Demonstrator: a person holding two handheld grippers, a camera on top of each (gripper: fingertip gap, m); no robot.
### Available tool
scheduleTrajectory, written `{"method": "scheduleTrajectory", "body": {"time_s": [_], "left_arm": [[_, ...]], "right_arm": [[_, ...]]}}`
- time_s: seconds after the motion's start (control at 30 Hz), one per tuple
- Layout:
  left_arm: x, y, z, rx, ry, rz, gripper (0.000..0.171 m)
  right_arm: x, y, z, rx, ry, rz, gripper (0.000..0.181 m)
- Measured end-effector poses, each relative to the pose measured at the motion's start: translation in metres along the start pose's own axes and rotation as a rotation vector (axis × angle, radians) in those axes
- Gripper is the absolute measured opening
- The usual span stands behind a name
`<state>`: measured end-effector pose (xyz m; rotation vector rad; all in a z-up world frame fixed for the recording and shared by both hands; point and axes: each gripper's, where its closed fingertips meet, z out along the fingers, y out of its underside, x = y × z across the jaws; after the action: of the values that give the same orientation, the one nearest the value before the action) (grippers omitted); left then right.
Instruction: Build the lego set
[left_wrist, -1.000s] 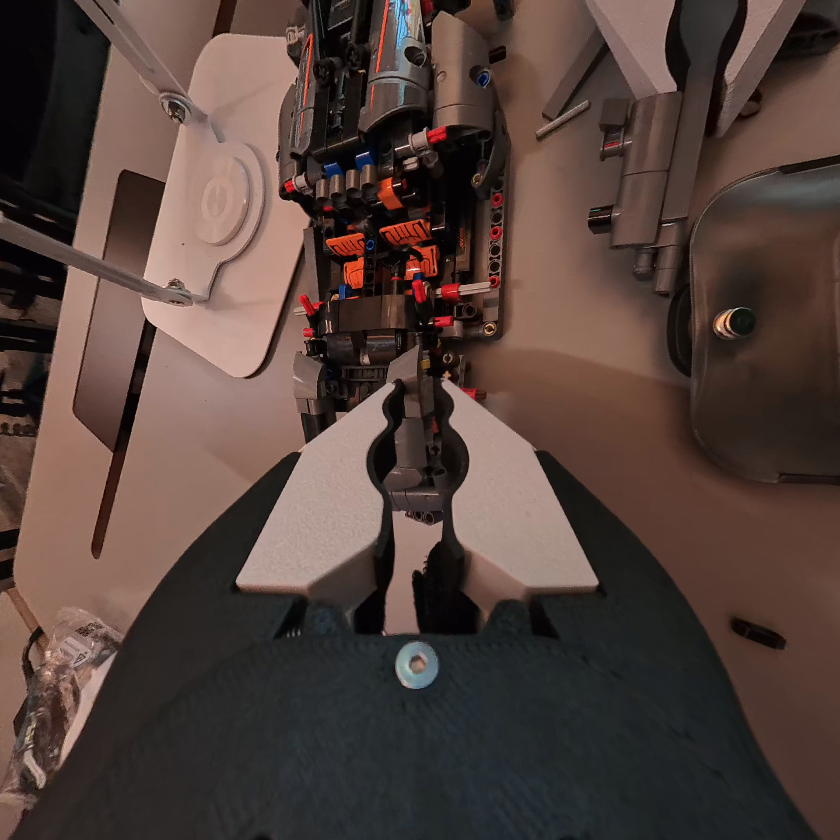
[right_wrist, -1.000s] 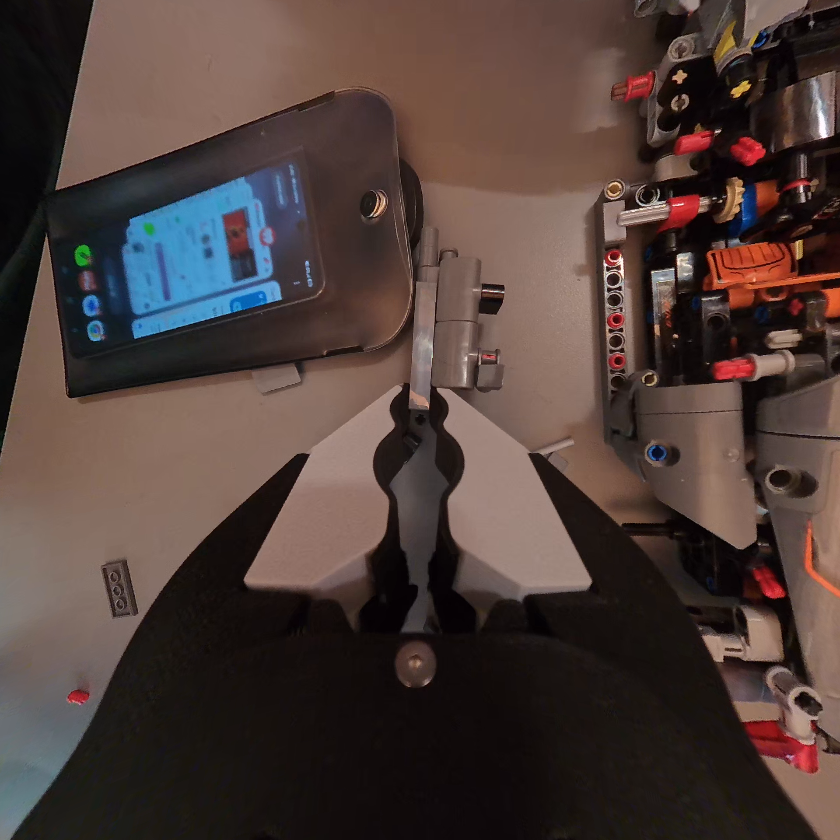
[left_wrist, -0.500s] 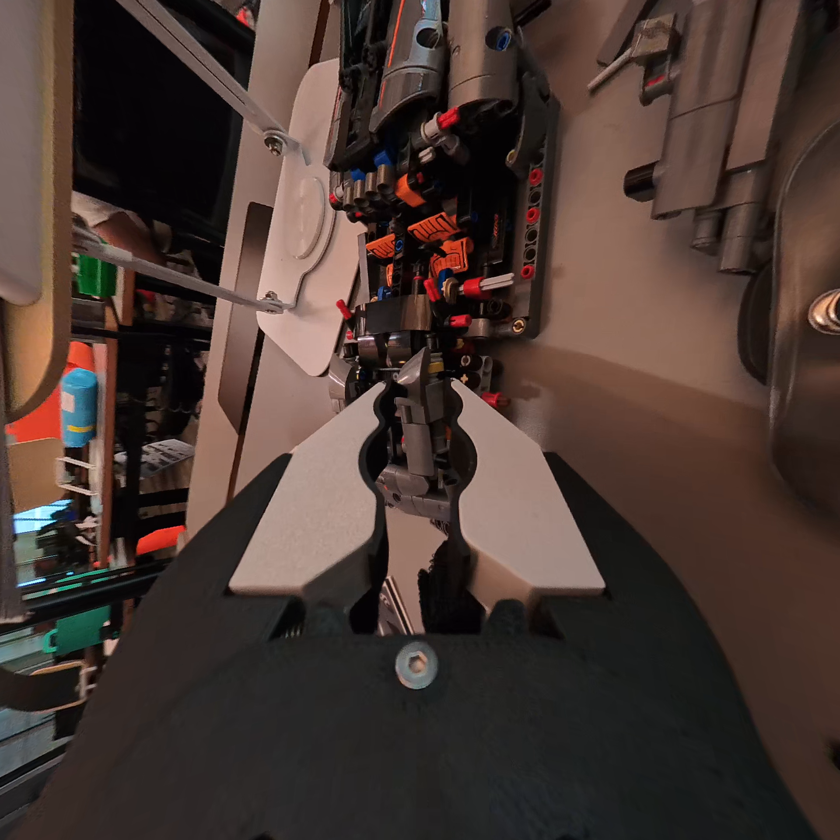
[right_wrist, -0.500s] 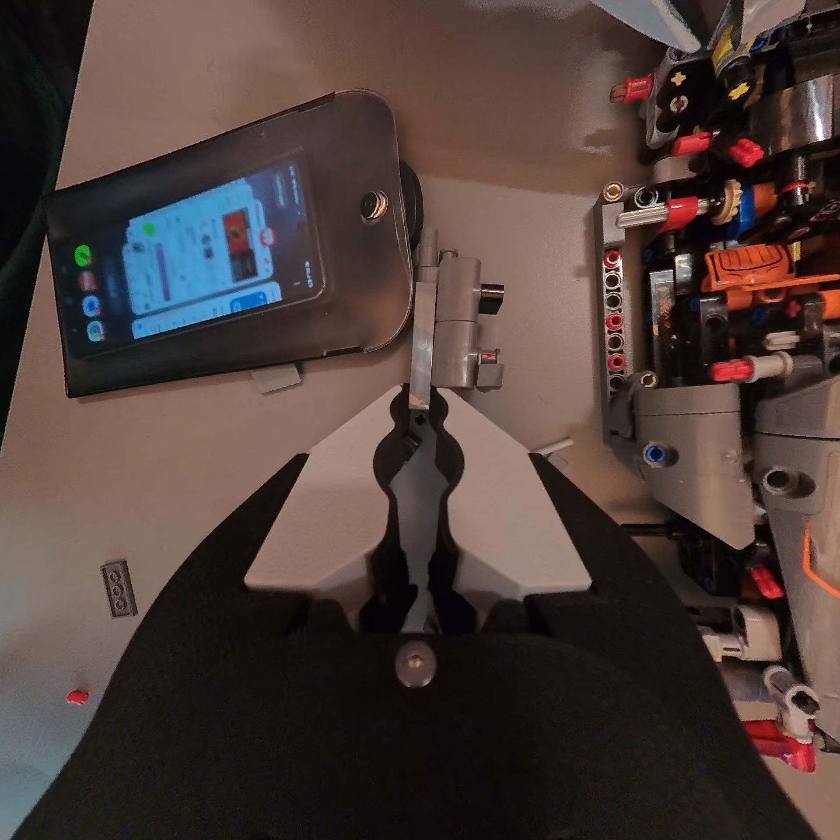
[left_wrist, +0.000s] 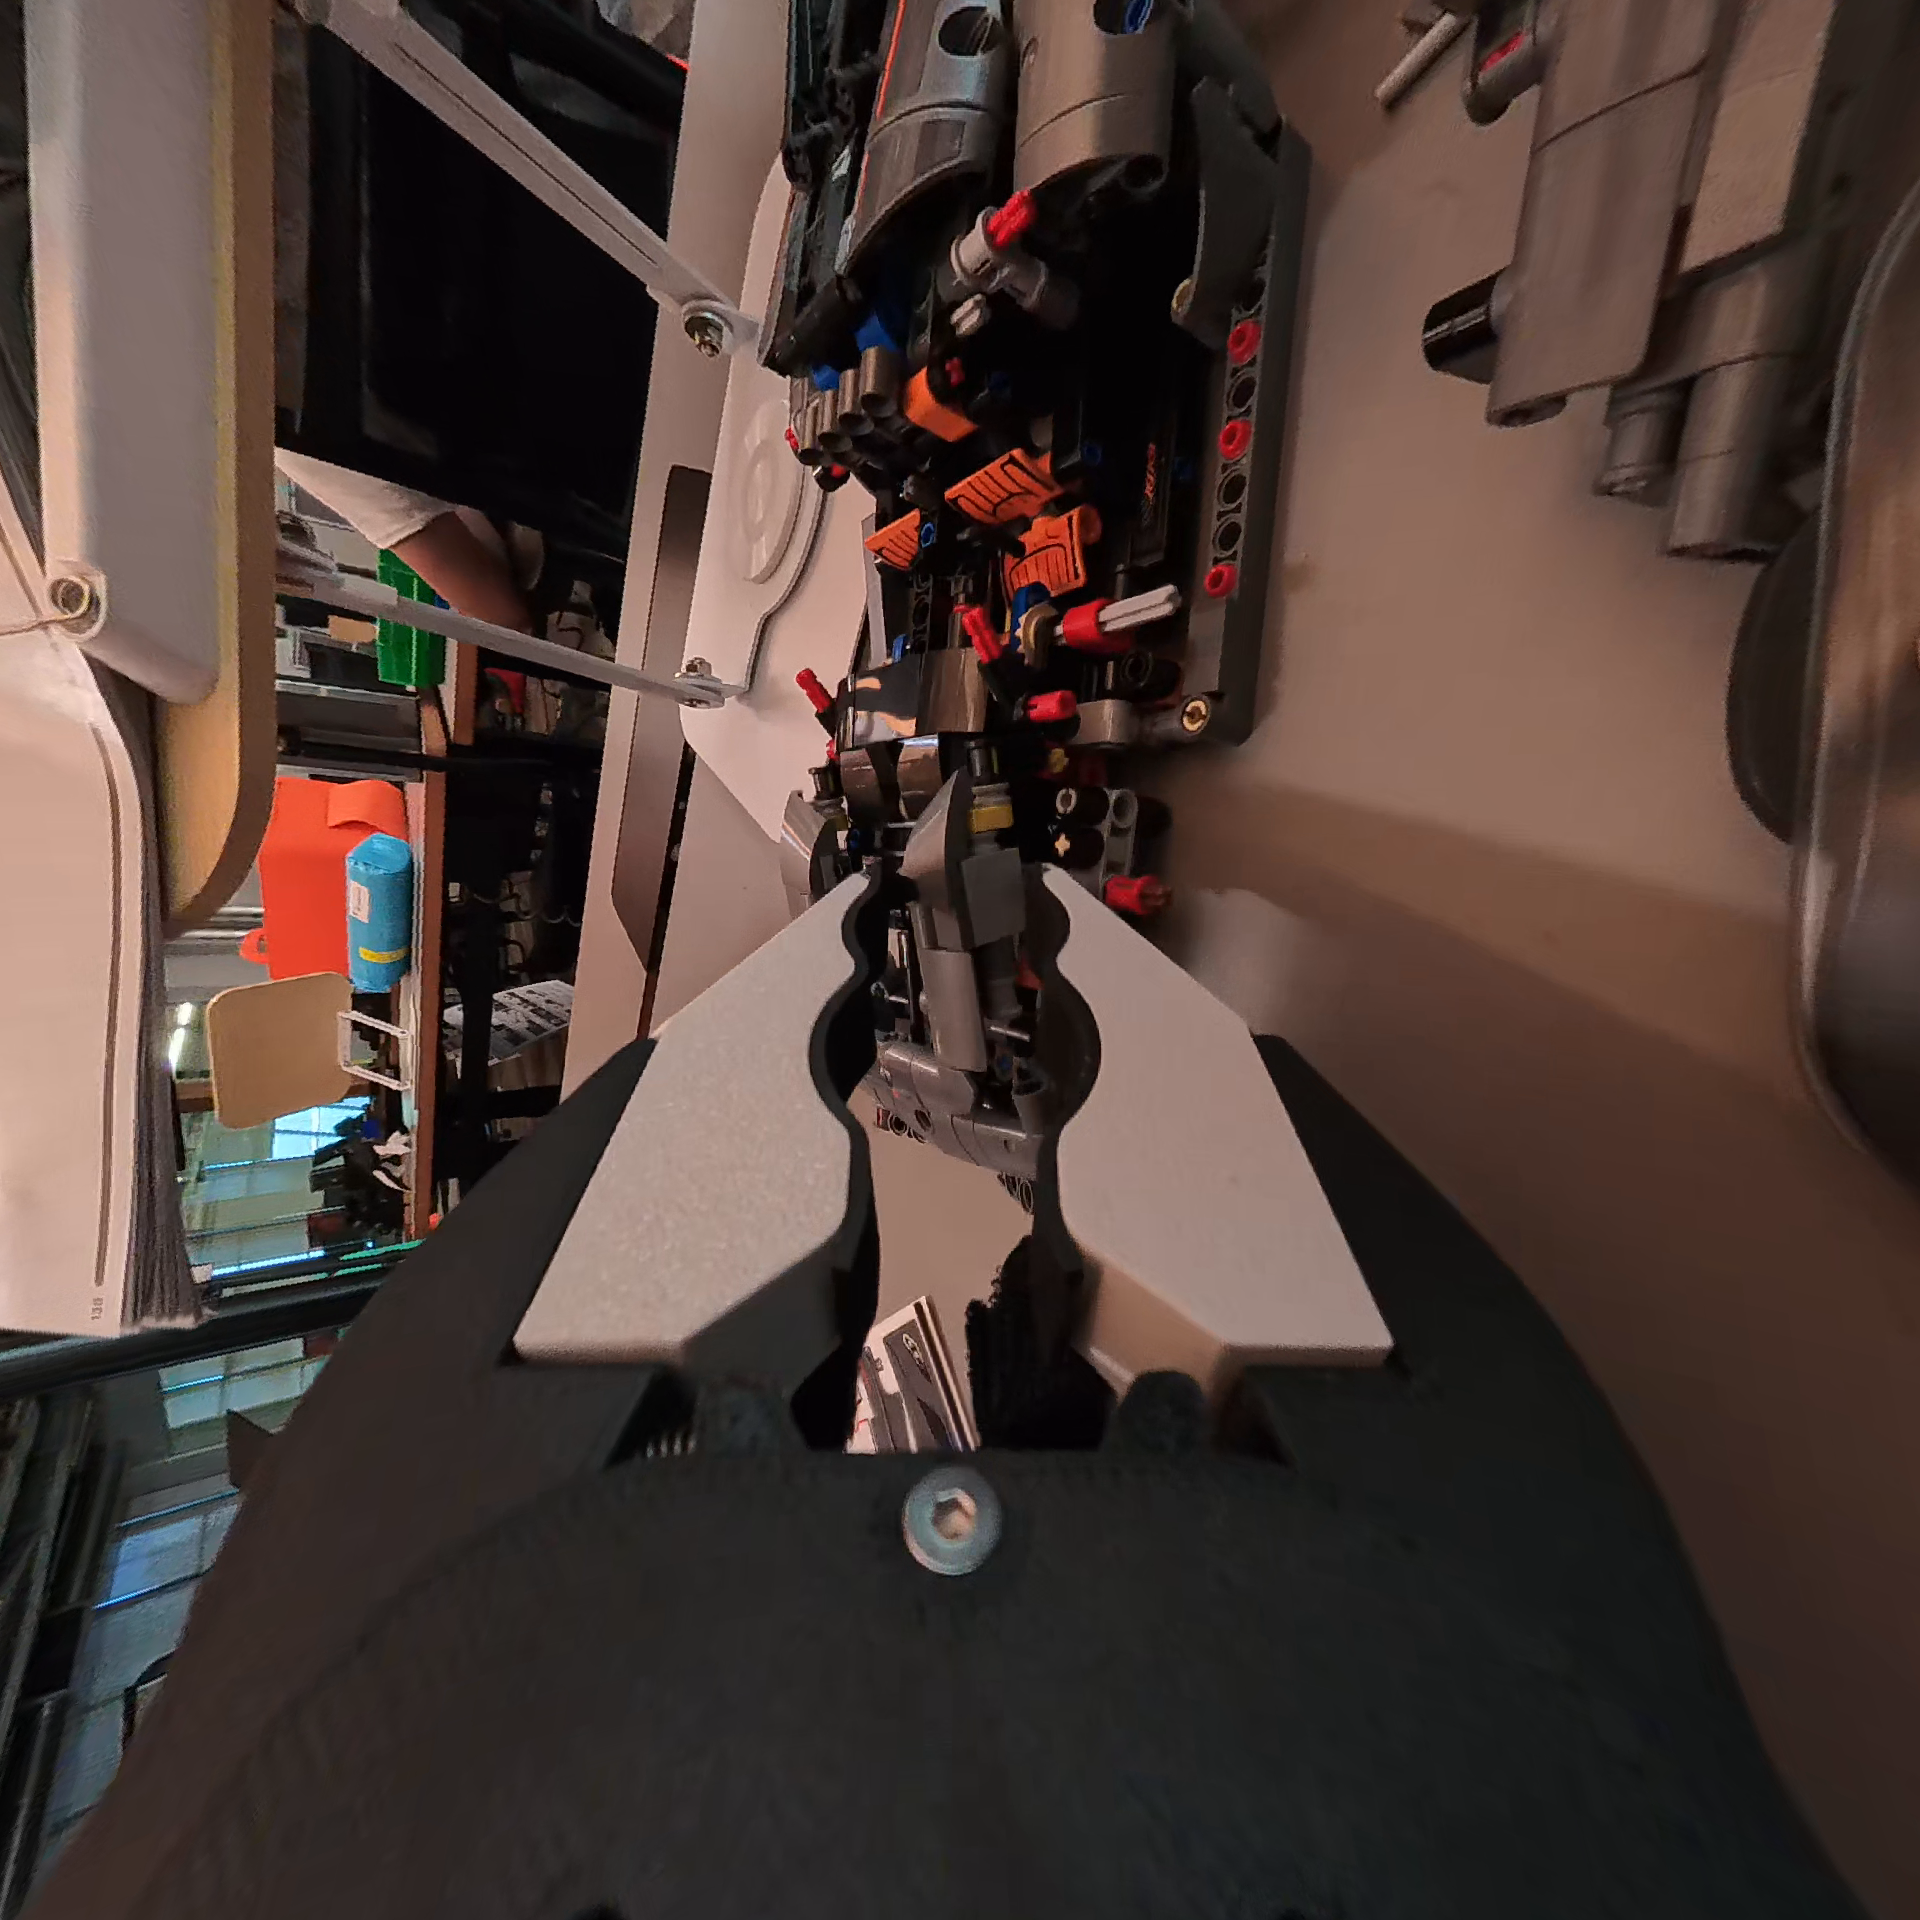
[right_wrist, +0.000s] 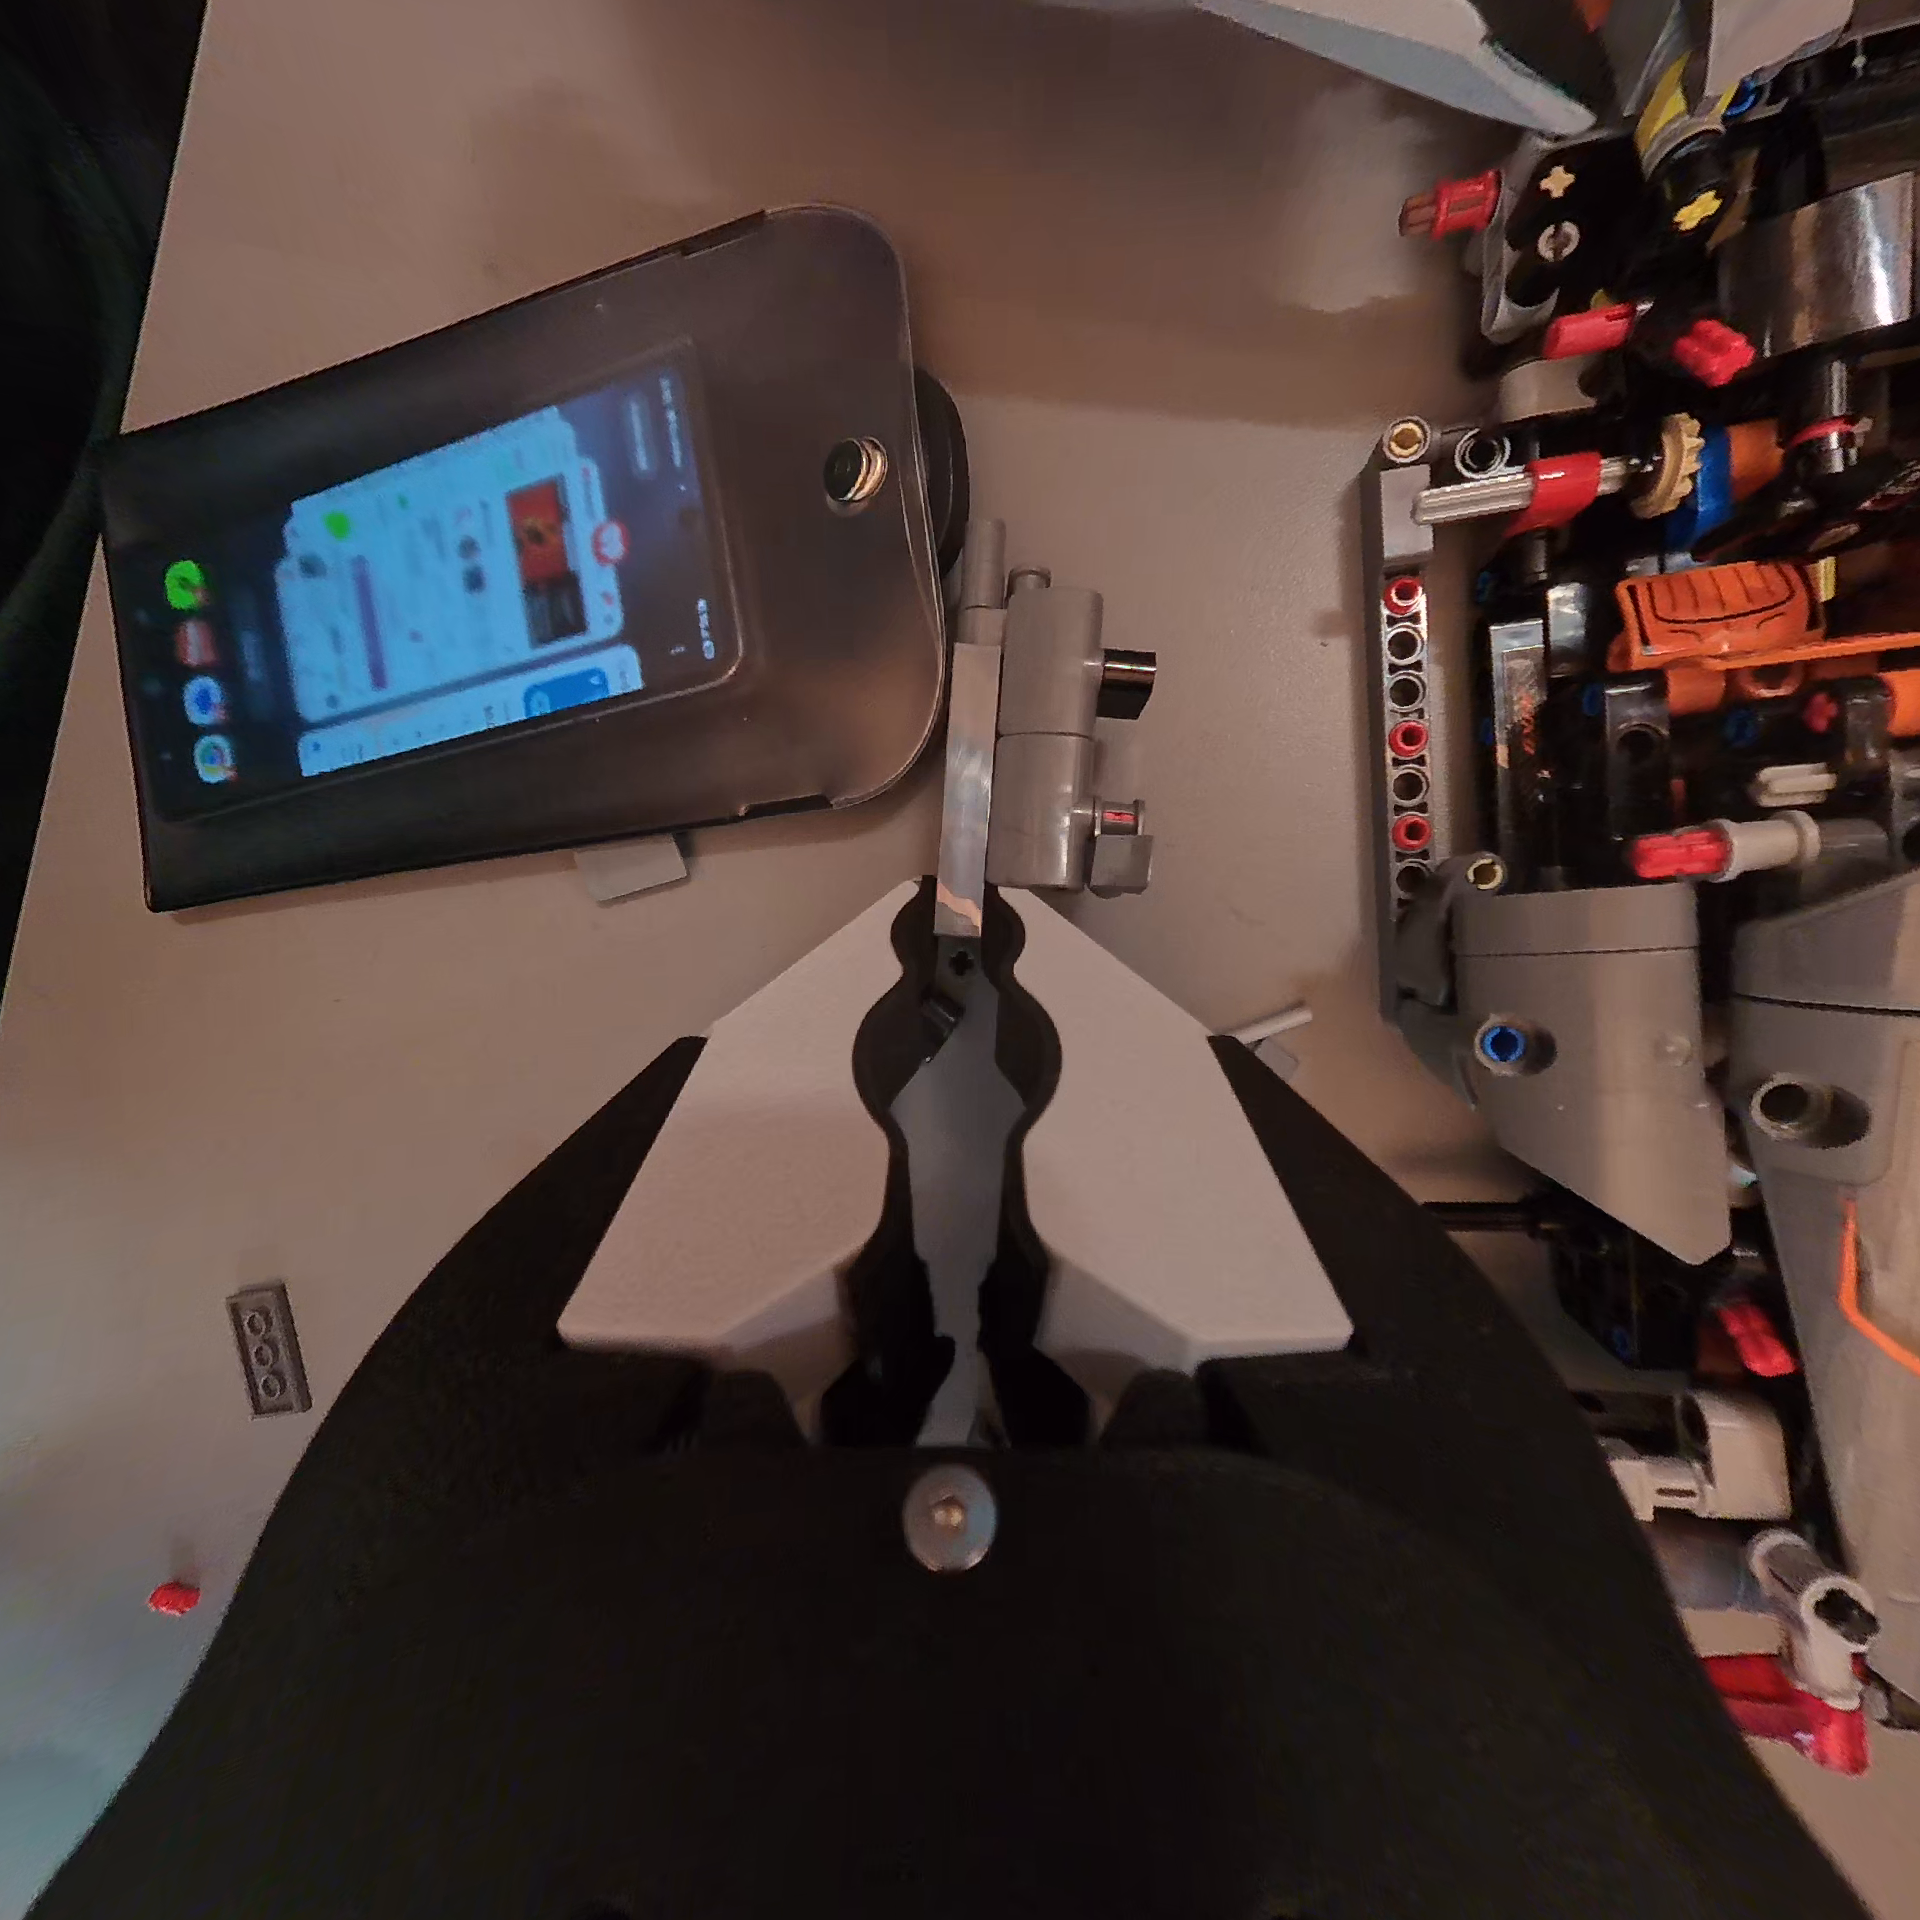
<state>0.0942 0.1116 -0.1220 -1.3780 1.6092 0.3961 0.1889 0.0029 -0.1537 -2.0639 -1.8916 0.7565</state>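
Left wrist view: the left gripper (left_wrist: 956, 935) has its fingers (left_wrist: 727, 1101) closed on the near end of the lego model (left_wrist: 1039, 499), gripping a grey-and-black section of it. The model stretches away from the gripper along the pale counter (left_wrist: 1455, 935), showing orange panels, red pins and a dark grey holed beam on its right side. To its left lies a white plate (left_wrist: 758, 623) with metal struts; beyond the counter's edge is a cluttered room.

Right wrist view: the right gripper (right_wrist: 961, 914) holds a grey lego sub-assembly (right_wrist: 1039, 727), its fingers (right_wrist: 1143, 1143) narrowed on a thin flat grey strip of it. Just left of the piece lies a phone (right_wrist: 468, 582) in a dark case, screen lit. The model fills the right edge, apart from the held piece. A small grey plate (right_wrist: 268, 1349) and a red pin (right_wrist: 171, 1597) lie loose at lower left.
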Motion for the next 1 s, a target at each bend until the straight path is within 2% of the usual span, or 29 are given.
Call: {"method": "scheduleTrajectory", "body": {"time_s": [0.57,1.0], "left_arm": [[-0.0029,0.0047,0.0017,-0.082,-0.086,0.067,0.015],[-0.0065,0.0094,0.0019,-0.083,-0.089,0.046,0.02]], "right_arm": [[0.0007,0.0003,-0.0008,-0.001,0.003,-0.002,0.005],[0.0011,-0.0002,-0.0014,0.002,0.004,-0.003,0.005]]}}
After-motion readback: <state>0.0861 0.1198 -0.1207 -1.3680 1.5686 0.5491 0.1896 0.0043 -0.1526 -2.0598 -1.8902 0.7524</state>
